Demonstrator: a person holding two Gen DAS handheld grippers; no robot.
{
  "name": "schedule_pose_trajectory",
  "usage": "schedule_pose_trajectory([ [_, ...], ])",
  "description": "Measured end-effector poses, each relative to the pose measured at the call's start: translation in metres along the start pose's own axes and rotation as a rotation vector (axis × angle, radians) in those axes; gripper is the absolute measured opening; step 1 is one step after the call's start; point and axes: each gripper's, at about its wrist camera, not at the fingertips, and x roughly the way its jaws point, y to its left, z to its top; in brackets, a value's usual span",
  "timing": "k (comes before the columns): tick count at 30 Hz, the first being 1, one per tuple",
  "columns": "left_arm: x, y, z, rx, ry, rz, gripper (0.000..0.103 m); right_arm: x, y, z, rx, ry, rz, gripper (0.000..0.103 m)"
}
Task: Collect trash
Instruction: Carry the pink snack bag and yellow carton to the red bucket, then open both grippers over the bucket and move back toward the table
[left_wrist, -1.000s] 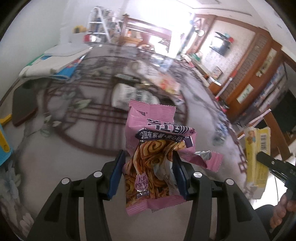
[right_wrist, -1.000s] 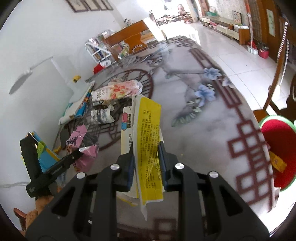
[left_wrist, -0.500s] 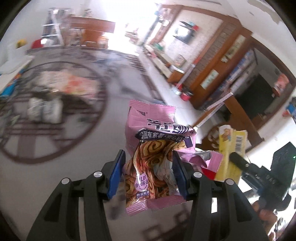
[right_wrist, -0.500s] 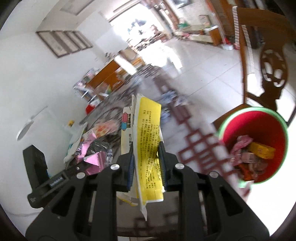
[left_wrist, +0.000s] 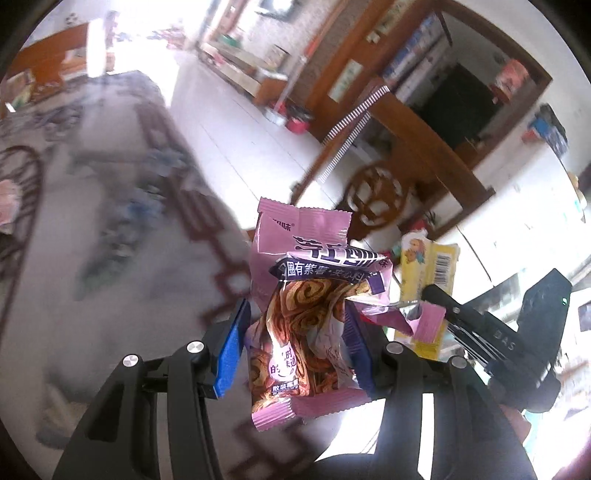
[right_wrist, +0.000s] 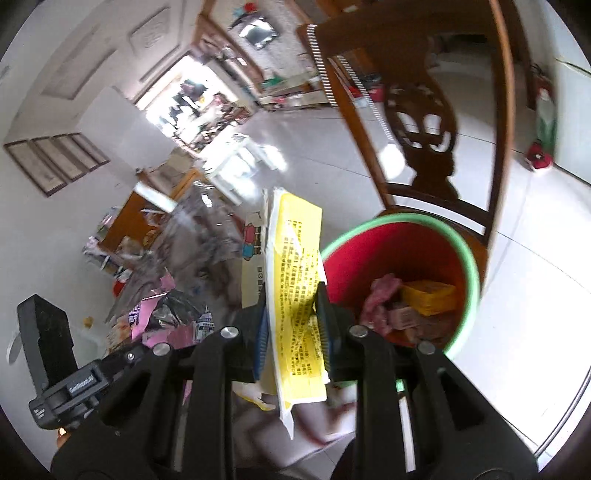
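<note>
My left gripper (left_wrist: 295, 332) is shut on a crumpled pink snack wrapper (left_wrist: 306, 295) printed with swirl cookies, held in the air past the table edge. My right gripper (right_wrist: 291, 314) is shut on a flattened yellow and white carton (right_wrist: 295, 273). A red bin with a green rim (right_wrist: 469, 254) sits just right of the carton and holds several wrappers (right_wrist: 406, 306). The right gripper's carton (left_wrist: 428, 273) shows to the right in the left wrist view. The pink wrapper (right_wrist: 162, 317) shows to the left in the right wrist view.
The grey patterned table (left_wrist: 92, 229) lies to the left, blurred. A dark wooden chair (right_wrist: 424, 122) stands behind the bin. White tiled floor (right_wrist: 517, 314) surrounds the bin. Shelves and wooden furniture (left_wrist: 406, 74) line the far wall.
Both grippers have swung right, away from the table, each still holding its piece. The red bin has come closer to the right gripper and now sits just beside the carton.
</note>
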Motion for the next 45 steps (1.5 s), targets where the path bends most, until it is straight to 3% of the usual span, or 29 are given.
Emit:
schedule_pose_trajectory([
  [7,0.046,-0.031,0.006,0.06,0.09,-0.058,0.048,0.006,-0.033,0.005,0.059,-0.019,-0.049,0.024],
  [8,0.05,-0.035,0.009,0.067,0.094,-0.066,0.05,0.007,-0.037,0.007,0.068,-0.027,-0.053,0.024],
  [9,0.052,-0.039,0.01,0.072,0.089,-0.067,0.059,0.006,-0.039,0.009,0.075,-0.034,-0.054,0.025],
  [11,0.048,-0.044,0.013,0.087,0.041,-0.042,0.071,0.005,-0.044,0.012,0.09,-0.053,-0.062,0.035],
  [12,0.047,-0.044,0.015,0.096,0.024,-0.032,0.074,0.004,-0.047,0.014,0.1,-0.063,-0.067,0.048],
  [13,0.044,-0.046,0.016,0.109,0.008,-0.016,0.074,0.003,-0.047,0.015,0.104,-0.074,-0.071,0.052],
  [20,0.015,-0.042,0.015,0.13,-0.072,0.038,0.076,-0.008,-0.039,0.015,0.096,-0.085,-0.064,0.056],
  [24,-0.013,-0.022,0.011,0.089,-0.126,0.065,0.08,-0.013,-0.004,0.012,0.077,-0.063,0.02,0.056],
  [25,-0.023,-0.013,0.006,0.071,-0.148,0.088,0.082,-0.015,0.008,0.011,0.06,-0.059,0.044,0.06],
  [31,-0.079,0.083,-0.022,-0.11,-0.232,0.334,0.084,-0.001,0.114,-0.015,-0.107,0.006,0.236,0.073],
  [33,-0.097,0.128,-0.03,-0.186,-0.228,0.445,0.084,0.013,0.148,-0.035,-0.164,0.054,0.309,0.075],
  [35,-0.115,0.169,-0.035,-0.28,-0.229,0.5,0.084,0.029,0.174,-0.063,-0.217,0.094,0.37,0.076],
  [39,-0.148,0.244,-0.046,-0.526,-0.264,0.53,0.084,0.063,0.207,-0.103,-0.34,0.256,0.388,0.076],
  [42,-0.16,0.293,-0.054,-0.741,-0.311,0.495,0.084,0.066,0.216,-0.11,-0.404,0.26,0.36,0.077],
  [45,-0.148,0.32,-0.051,-0.85,-0.3,0.479,0.084,0.069,0.213,-0.108,-0.374,0.27,0.378,0.077],
])
